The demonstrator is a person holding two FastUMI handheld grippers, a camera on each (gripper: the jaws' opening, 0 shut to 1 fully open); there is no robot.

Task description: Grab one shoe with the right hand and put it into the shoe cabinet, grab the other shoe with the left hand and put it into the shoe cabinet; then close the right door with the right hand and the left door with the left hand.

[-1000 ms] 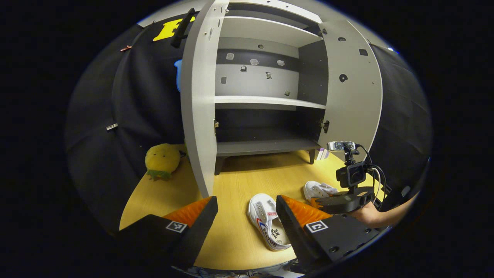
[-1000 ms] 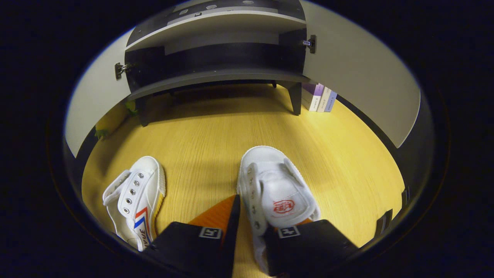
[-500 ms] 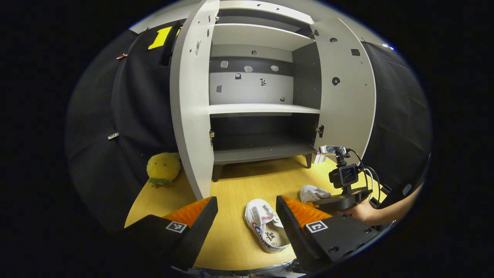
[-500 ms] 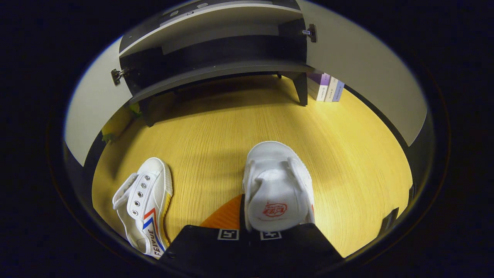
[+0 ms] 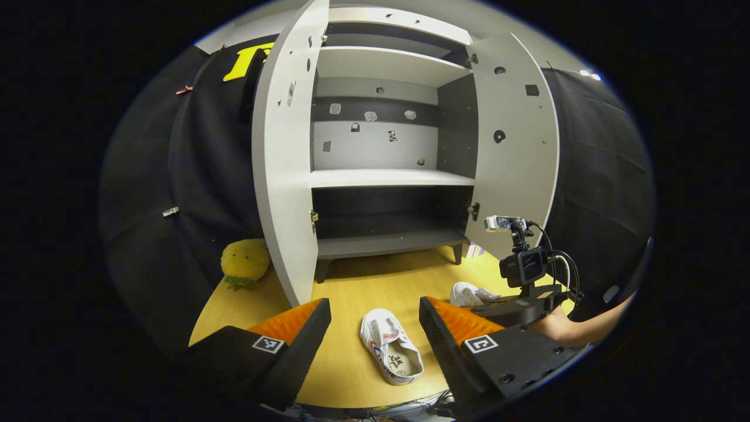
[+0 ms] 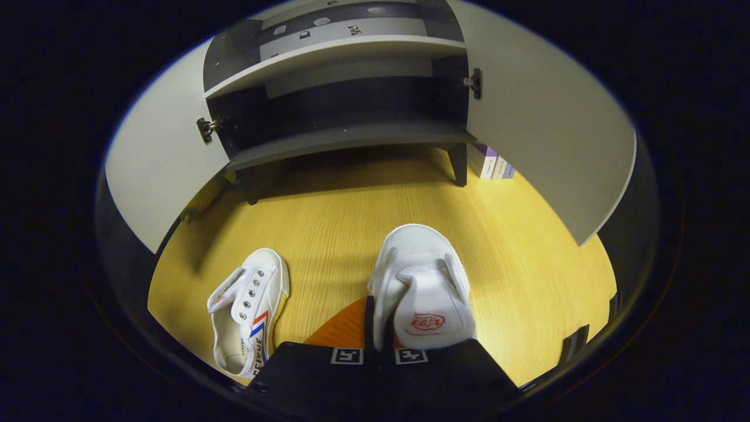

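Two white canvas shoes are on the wooden floor (image 6: 328, 223) in front of the open shoe cabinet (image 5: 381, 176). My right gripper (image 6: 378, 319) is shut on the side wall of one shoe (image 6: 422, 281), whose toe points at the cabinet's bottom shelf (image 6: 345, 140). This held shoe (image 5: 469, 293) and the right gripper (image 5: 515, 305) appear at the right in the left gripper view. The other shoe (image 6: 246, 310), with red and blue stripes, lies free to the left. My left gripper (image 5: 375, 302) hangs open above and behind that striped shoe (image 5: 389, 354), apart from it.
Both cabinet doors stand wide open, the left door (image 5: 284, 176) and the right door (image 5: 515, 158). A yellow plush toy (image 5: 245, 262) sits left of the cabinet. A few books (image 6: 492, 167) lean by the cabinet's right leg. A person's hand (image 5: 562, 328) holds the right gripper.
My right gripper has shut on the shoe's side wall and drawn up a little with it. The left gripper stayed open and pulled back and up from the striped shoe.
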